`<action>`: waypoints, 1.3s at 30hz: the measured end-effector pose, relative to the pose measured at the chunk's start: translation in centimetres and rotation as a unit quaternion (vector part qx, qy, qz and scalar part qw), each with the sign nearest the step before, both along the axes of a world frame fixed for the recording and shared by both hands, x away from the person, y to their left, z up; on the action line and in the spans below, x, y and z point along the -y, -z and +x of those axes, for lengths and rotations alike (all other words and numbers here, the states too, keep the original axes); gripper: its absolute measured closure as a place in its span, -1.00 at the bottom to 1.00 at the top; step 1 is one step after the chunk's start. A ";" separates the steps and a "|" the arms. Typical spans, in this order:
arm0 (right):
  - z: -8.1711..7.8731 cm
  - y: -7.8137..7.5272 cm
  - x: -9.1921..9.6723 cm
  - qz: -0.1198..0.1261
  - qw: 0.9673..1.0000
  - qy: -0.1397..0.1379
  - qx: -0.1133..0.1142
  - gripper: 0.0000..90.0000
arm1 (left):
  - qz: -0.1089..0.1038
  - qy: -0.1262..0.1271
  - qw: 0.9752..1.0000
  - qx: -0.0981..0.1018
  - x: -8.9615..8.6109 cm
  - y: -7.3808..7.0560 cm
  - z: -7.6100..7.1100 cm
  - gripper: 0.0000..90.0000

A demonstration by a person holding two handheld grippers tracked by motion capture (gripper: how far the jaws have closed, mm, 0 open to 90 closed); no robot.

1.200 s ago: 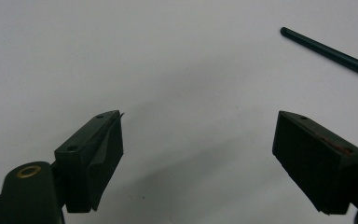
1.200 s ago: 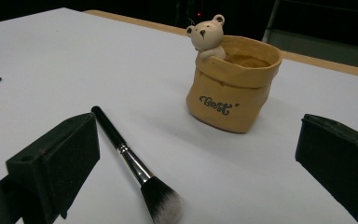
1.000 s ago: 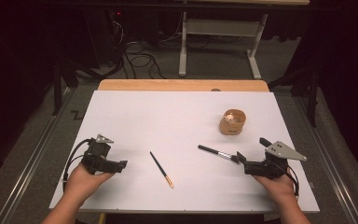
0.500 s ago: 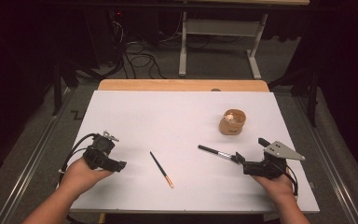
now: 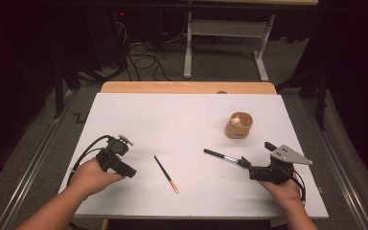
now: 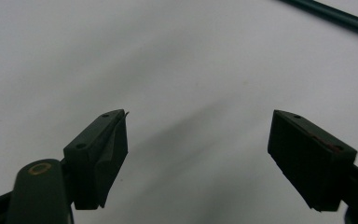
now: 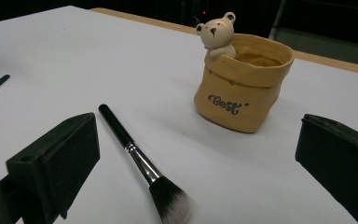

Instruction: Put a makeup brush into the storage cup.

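Note:
A dark pencil (image 5: 165,173) with an orange tip lies near the table's front middle. Its dark shaft crosses the top right of the left gripper view (image 6: 335,14). My left gripper (image 5: 131,172) sits left of it, jaws pointing at it; they have just been opening, wide apart over bare table (image 6: 198,140), with nothing between them. A black makeup brush (image 5: 223,156) lies at the right. My right gripper (image 5: 244,163) stands open at its bristle end. In the right gripper view the brush (image 7: 135,154) lies on the table between the open jaws (image 7: 196,154), untouched.
A tan bag-shaped pot (image 5: 238,125) with a small bear on its rim stands behind the brush, also seen in the right gripper view (image 7: 242,88). The white table top (image 5: 172,120) has a wooden strip along its far edge. Cables and a stand lie on the floor beyond.
My left hand has shifted a little to the right, toward the pencil. The right hand, brush, pencil and pot have stayed put.

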State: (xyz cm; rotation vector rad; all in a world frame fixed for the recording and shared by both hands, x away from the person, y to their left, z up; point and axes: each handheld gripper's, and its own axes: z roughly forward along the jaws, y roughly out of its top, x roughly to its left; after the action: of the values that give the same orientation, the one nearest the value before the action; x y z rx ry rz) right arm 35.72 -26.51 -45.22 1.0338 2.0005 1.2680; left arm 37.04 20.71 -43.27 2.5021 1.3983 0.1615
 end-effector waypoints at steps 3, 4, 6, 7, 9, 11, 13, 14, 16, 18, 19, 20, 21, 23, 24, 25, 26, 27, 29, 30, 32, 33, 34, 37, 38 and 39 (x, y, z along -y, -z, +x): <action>0.0 0.0 0.0 -0.001 1.000 -0.001 0.001 -0.99 | 0.003 0.000 1.000 -0.005 0.8 0.0 0.1 -0.50; 0.0 0.0 0.0 -0.001 1.000 -0.001 0.001 -0.99 | 0.007 0.005 1.000 -0.004 1.0 0.1 0.2 -0.49; 0.0 0.0 0.0 0.000 1.000 -0.002 0.001 -0.99 | 0.018 0.005 1.000 -0.017 1.6 0.2 0.5 -0.48; 0.0 0.0 0.0 0.000 1.000 -0.001 0.001 -0.99 | 0.020 0.004 1.000 -0.019 1.8 0.3 0.5 -0.47; -0.1 0.0 0.0 0.000 1.000 -0.001 0.001 -0.99 | 0.022 0.004 0.999 -0.022 2.1 0.3 0.6 -0.45; -0.1 0.0 0.0 0.000 1.000 -0.001 0.002 -0.99 | 0.022 0.004 0.999 -0.023 2.3 0.4 0.6 -0.44; -0.1 0.0 0.0 0.002 1.000 0.001 -0.001 -0.99 | 0.013 0.006 0.999 -0.030 2.8 0.4 0.7 -0.43; -0.1 0.0 0.0 0.002 1.000 0.000 -0.001 -0.99 | 0.010 0.004 0.999 -0.031 3.0 0.4 0.7 -0.42; -0.1 0.0 0.0 0.001 1.000 0.000 -0.001 -0.99 | 0.004 -0.009 0.999 -0.038 3.3 0.4 0.9 -0.42; -0.1 0.0 0.0 0.001 1.000 -0.002 0.001 -0.99 | 0.002 -0.013 0.999 -0.041 3.4 0.5 1.0 -0.41; -0.1 0.0 0.0 0.000 1.000 -0.001 0.001 -0.99 | -0.003 -0.017 0.999 -0.046 3.8 0.4 1.1 -0.41; -0.1 0.0 0.0 0.000 1.000 -0.001 0.001 -0.99 | -0.006 -0.018 0.999 -0.047 4.0 0.4 1.2 -0.40; -0.1 0.0 0.0 0.001 1.000 -0.002 0.001 -0.99 | -0.008 -0.015 0.999 -0.048 4.2 0.4 1.2 -0.40; -0.1 0.0 0.0 0.001 1.000 -0.002 0.001 -0.99 | -0.011 -0.015 0.999 -0.049 4.4 0.4 1.2 -0.39; -0.1 0.0 0.0 0.002 1.000 -0.001 0.000 -0.99 | -0.017 -0.015 0.998 -0.051 4.9 0.4 1.2 -0.39; -0.1 0.0 0.0 0.002 1.000 -0.001 0.000 -0.99 | -0.017 -0.015 0.998 -0.051 4.9 0.4 1.2 -0.38; -0.1 0.0 0.0 0.001 1.000 -0.002 0.001 -0.99 | -0.015 -0.015 0.998 -0.056 5.3 0.4 1.3 -0.35; -0.1 0.0 0.0 -0.001 1.000 -0.002 0.002 -0.99 | -0.016 -0.016 0.998 -0.058 5.5 0.4 1.4 -0.31; -0.1 0.0 0.0 0.000 1.000 -0.003 0.002 -0.99 | -0.017 -0.017 0.998 -0.063 6.0 0.5 1.4 -0.29; -0.1 0.0 0.0 -0.001 1.000 -0.002 0.002 -0.99 | -0.017 -0.017 0.998 -0.063 6.0 0.5 1.4 -0.29; -0.1 0.0 0.0 -0.001 1.000 -0.004 0.003 -0.99 | -0.018 -0.015 0.998 -0.066 6.6 0.5 1.4 -0.28; -0.1 0.0 0.0 -0.001 1.000 -0.004 0.003 -0.99 | -0.019 -0.011 0.997 -0.070 7.1 0.6 1.5 -0.28; -0.1 0.0 0.0 -0.001 1.000 -0.004 0.003 -0.99 | -0.020 -0.008 0.997 -0.072 7.4 0.6 1.5 -0.28; -0.1 0.0 0.0 -0.001 1.000 -0.003 0.002 -0.99 | -0.022 -0.004 0.997 -0.076 8.0 0.7 1.5 -0.26; -0.1 0.0 0.0 -0.002 1.000 -0.004 0.003 -0.99 | -0.024 0.000 0.997 -0.079 8.5 0.8 1.6 -0.26; -0.1 0.0 0.0 -0.002 1.000 -0.004 0.003 -0.99 | -0.024 0.000 0.997 -0.079 8.5 0.8 1.6 -0.26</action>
State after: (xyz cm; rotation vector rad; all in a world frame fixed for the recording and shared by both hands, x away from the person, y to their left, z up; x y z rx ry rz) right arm 35.66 -26.46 -45.19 1.0204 2.0034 1.2693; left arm 38.60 12.23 -44.07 2.5221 1.4434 -0.0706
